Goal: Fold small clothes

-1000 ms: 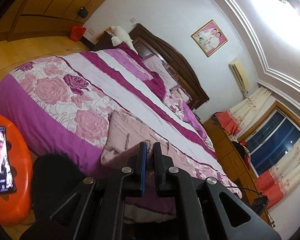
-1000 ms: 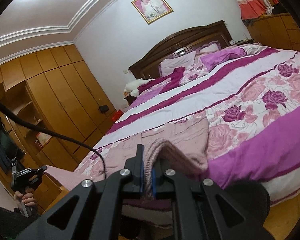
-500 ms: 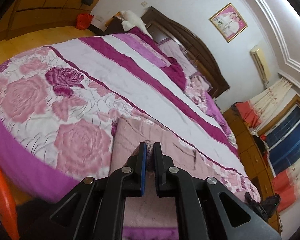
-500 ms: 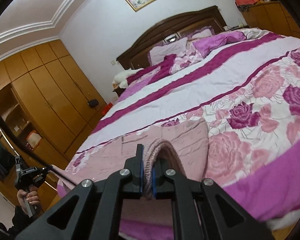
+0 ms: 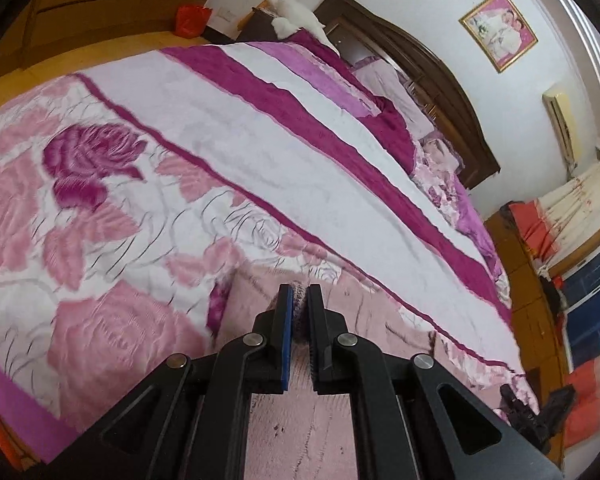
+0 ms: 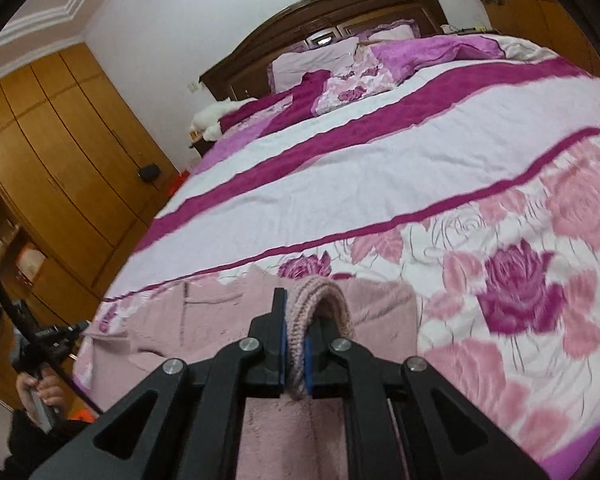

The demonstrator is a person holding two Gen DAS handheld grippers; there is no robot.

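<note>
**Both grippers pinch the knit hem over the bed**

The garment (image 6: 204, 320) is a small pink knit piece lying on the bed (image 6: 380, 184), near its foot edge, on the rose-patterned quilt. Part of it lies flat; the ribbed hem (image 6: 324, 292) is lifted and carried by the 2 grippers.

The right gripper (image 6: 295, 360) is pressed together on the hem, which arches up out of the jaws as a thick, rounded band. The left gripper (image 5: 298, 332) is also pinched on knit fabric: a dark-pink bunch sits squeezed between its pads.

Handling, as a judgement: the knit looks light, soft and floppy, with no stiffness of its own, so it should sag between the 2 holds and drape wherever it is laid. The fuzzy surface should not slip from the pads. The ribbed hem is the thickest, firmest part and the best place to grip, 1 hold near each corner, so the fold lands straight.

The right view shows the hem's ribbing clearly, the flat spread of the garment leftward, a wardrobe (image 6: 60, 152), and a hand (image 6: 40, 392) on the other gripper's handle. The left view shows a window (image 5: 588, 312), curtains and a wall picture (image 5: 498, 30) instead, with little of the hem.
</note>
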